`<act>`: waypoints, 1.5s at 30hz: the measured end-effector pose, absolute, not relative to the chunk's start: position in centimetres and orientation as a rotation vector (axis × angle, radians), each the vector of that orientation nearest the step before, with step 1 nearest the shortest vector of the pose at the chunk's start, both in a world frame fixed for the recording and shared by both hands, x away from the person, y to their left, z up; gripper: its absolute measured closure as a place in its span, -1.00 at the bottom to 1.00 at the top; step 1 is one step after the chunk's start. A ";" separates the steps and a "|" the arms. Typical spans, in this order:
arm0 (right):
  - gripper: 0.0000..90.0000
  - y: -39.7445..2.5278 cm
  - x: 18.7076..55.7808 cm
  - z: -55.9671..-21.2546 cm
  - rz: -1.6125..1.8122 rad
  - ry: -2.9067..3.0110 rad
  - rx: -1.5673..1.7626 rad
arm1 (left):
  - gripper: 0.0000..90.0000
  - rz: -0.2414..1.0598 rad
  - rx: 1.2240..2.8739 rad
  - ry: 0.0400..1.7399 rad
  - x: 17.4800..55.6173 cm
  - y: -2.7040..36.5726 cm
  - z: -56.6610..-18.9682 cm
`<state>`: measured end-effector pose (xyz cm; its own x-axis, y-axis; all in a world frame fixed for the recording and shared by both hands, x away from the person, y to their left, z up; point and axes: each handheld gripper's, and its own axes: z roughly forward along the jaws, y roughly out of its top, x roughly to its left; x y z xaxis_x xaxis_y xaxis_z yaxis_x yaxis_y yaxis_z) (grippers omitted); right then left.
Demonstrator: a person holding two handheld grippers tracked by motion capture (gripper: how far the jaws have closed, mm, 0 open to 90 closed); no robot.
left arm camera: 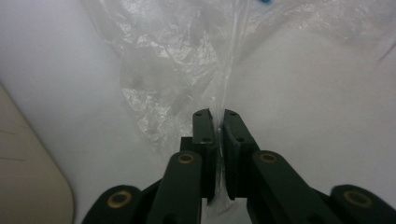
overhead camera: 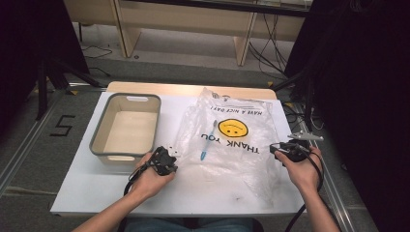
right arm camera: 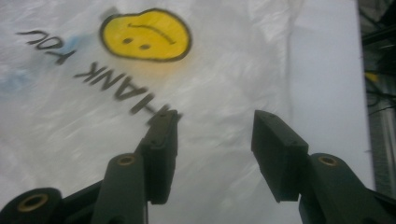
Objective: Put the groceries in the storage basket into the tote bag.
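Note:
A clear plastic bag [overhead camera: 232, 140] with a yellow smiley face and "THANK YOU" print lies flat on the white table [overhead camera: 87, 183]. A blue and white toothbrush [overhead camera: 209, 141] lies in or on it, left of the smiley. My left gripper [overhead camera: 173, 154] is shut on the bag's left edge; the thin film [left arm camera: 219, 93] runs up from between the jaws. My right gripper [overhead camera: 276, 147] hovers open over the bag's right side, its jaws wide apart above the print [right arm camera: 140, 98] with nothing between them.
A grey-rimmed beige bin [overhead camera: 126, 126] stands on the table's left half, just beyond my left hand; its corner [left arm camera: 28, 177] sits close by the left gripper. Cables and dark stands lie past the table's right edge.

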<state>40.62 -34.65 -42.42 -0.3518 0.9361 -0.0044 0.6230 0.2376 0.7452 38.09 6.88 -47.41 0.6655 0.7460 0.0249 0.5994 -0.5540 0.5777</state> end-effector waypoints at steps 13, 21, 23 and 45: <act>0.13 -34.2 38.4 -43.4 0.964 2.134 1.408 | 0.78 0.311 2.347 0.910 35.2 5.8 -46.6; 0.12 -33.9 37.8 -43.5 1.036 2.123 1.377 | -0.30 0.391 2.236 0.874 33.9 7.0 -45.6; 0.12 -33.7 37.7 -43.6 1.055 2.117 1.369 | -0.46 0.381 2.216 0.874 33.9 7.2 -45.4; -0.16 -32.0 35.7 -43.5 1.184 2.083 1.228 | -0.60 0.384 2.151 0.868 34.2 8.6 -46.4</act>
<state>35.70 -32.00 -43.51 -0.5053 0.8618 0.0452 0.4794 0.2367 0.8451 34.20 8.63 -46.38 0.7226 0.6912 -0.0078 0.4591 -0.4715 0.7529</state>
